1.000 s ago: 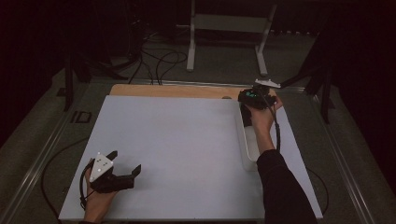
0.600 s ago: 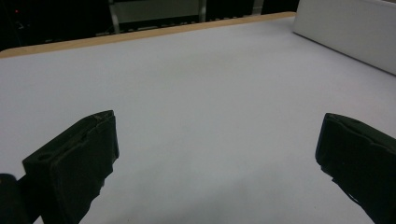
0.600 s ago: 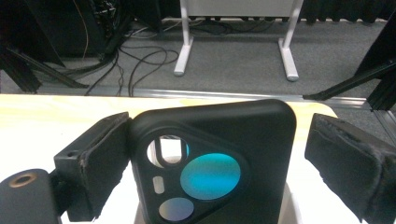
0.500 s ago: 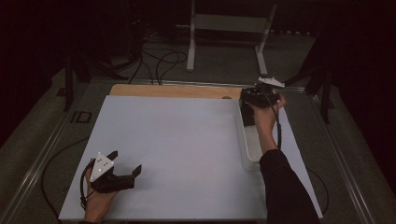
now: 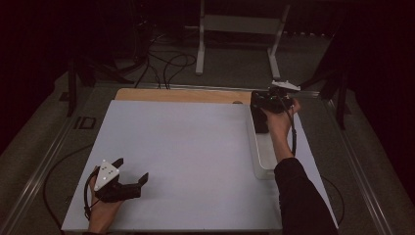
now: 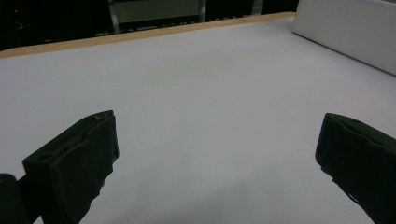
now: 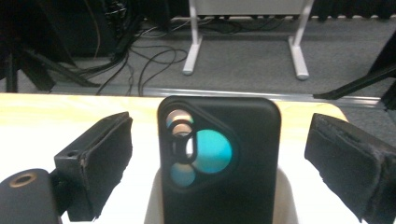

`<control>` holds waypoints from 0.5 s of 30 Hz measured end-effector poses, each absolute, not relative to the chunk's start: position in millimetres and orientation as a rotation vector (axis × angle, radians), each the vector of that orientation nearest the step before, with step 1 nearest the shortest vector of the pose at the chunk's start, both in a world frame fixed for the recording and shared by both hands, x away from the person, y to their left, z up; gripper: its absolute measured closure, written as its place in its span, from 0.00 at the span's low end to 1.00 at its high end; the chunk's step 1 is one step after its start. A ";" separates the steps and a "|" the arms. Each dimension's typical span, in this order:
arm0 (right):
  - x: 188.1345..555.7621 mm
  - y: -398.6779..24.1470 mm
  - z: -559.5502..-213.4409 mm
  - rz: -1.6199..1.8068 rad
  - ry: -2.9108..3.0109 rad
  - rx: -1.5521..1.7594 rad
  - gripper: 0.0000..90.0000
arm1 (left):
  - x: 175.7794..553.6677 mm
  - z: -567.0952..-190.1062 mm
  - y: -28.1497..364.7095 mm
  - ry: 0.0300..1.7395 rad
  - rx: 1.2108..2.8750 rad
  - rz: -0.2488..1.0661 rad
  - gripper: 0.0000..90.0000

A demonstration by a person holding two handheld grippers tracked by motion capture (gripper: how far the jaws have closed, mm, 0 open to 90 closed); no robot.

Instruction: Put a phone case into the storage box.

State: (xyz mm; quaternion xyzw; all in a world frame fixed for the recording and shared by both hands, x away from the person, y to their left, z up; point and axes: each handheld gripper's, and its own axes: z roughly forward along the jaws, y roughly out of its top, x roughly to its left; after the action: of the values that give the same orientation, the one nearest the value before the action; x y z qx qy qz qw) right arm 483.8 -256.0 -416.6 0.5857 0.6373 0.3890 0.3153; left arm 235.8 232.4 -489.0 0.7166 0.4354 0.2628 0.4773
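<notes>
A black phone case (image 7: pixel 219 186) with a round-cornered camera cutout stands upright at the far end of a long white tray (image 5: pixel 262 159). My right gripper (image 5: pixel 274 100) hovers at that end of the tray, open. Its fingers (image 7: pixel 95 163) stand wide on either side of the case, with a gap on both sides. In the high view the case (image 5: pixel 259 117) shows as a dark slab just left of the hand. My left gripper (image 5: pixel 129 178) rests open on the white board (image 5: pixel 186 147) near its front left corner, and nothing lies between its fingers (image 6: pixel 74 163).
The white tray's side wall (image 6: pixel 345 28) runs along the board's right side. A wooden strip (image 5: pixel 181 95) borders the far edge. Beyond the table are a grey floor, cables (image 7: pixel 140 60) and a white stand (image 5: pixel 240 29). Metal rails flank the table.
My right hand and gripper have shifted slightly farther away, toward the tray's far end. The left gripper has not moved.
</notes>
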 end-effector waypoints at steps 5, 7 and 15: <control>475.4 -255.4 -413.2 1.049 1.727 1.538 0.08 | 236.0 -488.6 232.3 1.061 1.751 0.640 0.00; 468.5 -253.9 -413.0 1.069 1.748 1.523 0.08 | 236.4 -488.8 232.2 1.062 1.753 0.635 0.00; 441.4 -248.3 -414.8 1.106 1.855 1.446 0.08 | 237.6 -488.8 231.1 1.057 1.764 0.622 0.00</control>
State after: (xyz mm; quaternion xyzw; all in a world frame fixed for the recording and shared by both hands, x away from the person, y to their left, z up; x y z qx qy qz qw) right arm 441.4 -248.3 -414.8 0.5361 0.6875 0.4100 0.2680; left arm 237.6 231.1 -488.8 0.7220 0.4325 0.2545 0.4763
